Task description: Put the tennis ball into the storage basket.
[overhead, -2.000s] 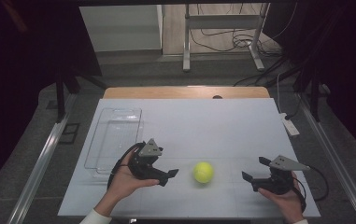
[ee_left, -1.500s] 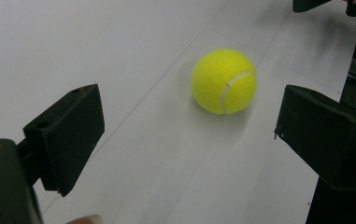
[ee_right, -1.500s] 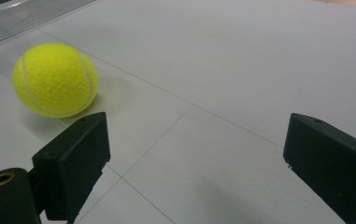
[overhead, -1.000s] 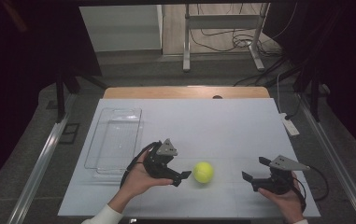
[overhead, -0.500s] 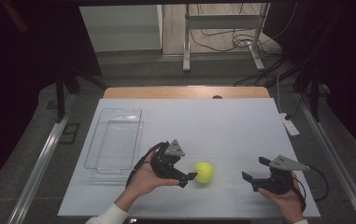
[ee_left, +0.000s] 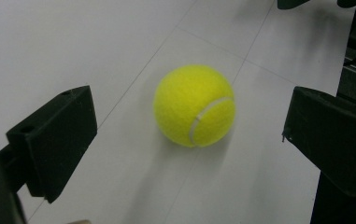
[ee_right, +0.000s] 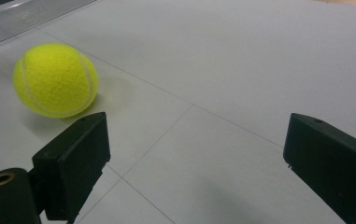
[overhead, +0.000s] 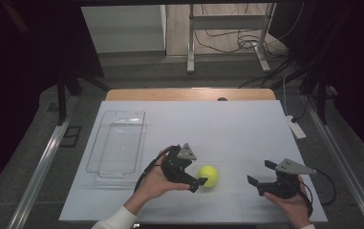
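Observation:
A yellow tennis ball [overhead: 208, 175] lies on the white table [overhead: 208, 124], near the front. My left gripper [overhead: 196, 172] points right at it from close by. In the left gripper view the ball [ee_left: 194, 105] sits just ahead between the wide black jaws of the left gripper [ee_left: 189, 112]; the pads do not touch it, and the jaws have just been opening. My right gripper [overhead: 260, 172] rests open at the front right, pointing left. In the right gripper view the ball [ee_right: 55, 79] lies beyond the left jaw of the right gripper [ee_right: 196, 128], with nothing between the jaws.
A clear plastic tray [overhead: 96, 164] stands left of the ball, its corner [ee_right: 26, 18] showing in the right gripper view. A small white device [overhead: 295, 128] lies at the table's right edge. A metal stand [overhead: 227, 36] and cables are on the floor beyond.
My left hand and gripper have moved right, up to the ball, and its jaws now flank it. The ball and the right gripper have stayed put.

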Available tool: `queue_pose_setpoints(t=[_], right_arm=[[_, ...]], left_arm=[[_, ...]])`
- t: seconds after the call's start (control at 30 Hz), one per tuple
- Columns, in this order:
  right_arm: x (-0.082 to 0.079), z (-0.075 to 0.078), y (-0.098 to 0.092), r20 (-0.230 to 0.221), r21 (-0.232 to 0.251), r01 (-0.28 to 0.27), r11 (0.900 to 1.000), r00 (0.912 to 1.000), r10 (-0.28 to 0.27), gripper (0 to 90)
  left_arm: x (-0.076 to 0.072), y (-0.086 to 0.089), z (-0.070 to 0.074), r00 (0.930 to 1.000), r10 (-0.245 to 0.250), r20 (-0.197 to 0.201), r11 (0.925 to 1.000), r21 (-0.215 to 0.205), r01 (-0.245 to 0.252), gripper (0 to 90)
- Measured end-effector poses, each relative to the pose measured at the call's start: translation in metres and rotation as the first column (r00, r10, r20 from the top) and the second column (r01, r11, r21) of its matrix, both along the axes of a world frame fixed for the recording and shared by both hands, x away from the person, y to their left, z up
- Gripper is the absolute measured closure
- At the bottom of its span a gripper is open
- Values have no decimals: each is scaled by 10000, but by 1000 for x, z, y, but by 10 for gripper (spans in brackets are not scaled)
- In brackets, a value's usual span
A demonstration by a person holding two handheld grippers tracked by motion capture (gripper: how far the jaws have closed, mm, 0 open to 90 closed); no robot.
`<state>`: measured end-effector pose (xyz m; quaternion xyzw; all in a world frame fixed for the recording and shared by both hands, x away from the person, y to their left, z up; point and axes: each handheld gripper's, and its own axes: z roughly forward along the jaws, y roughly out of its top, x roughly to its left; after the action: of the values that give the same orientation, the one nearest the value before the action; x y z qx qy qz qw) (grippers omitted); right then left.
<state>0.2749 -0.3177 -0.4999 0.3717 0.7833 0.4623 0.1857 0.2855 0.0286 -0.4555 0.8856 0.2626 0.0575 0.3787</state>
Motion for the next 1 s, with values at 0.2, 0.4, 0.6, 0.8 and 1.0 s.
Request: queue_pose_setpoints(t=[0.2, 0.4, 0.6, 0.8, 1.0], right_arm=[[0, 0, 0, 1, 0, 0, 10000, 10000, 0, 73], [0, 0, 0, 1, -5, -3, 10000, 10000, 3, 73], [0, 0, 0, 2, 21, -8, 10000, 10000, 8, 72], [0, 0, 0, 0, 22, -15, 10000, 10000, 15, 73], [0, 0, 0, 5, 26, -16, 10000, 10000, 16, 73]], left_arm=[[2, -7, -2, 9999, -134, -8, 9998, 147, 134, 28], [4, -13, -4, 9998, -199, -27, 9996, 180, 200, 27], [6, -19, -7, 9997, -215, -90, 9993, 300, 217, 22], [9, -25, -10, 9994, -296, -159, 9989, 369, 301, 22], [10, -31, -12, 9990, -418, -139, 9980, 466, 424, 22]])
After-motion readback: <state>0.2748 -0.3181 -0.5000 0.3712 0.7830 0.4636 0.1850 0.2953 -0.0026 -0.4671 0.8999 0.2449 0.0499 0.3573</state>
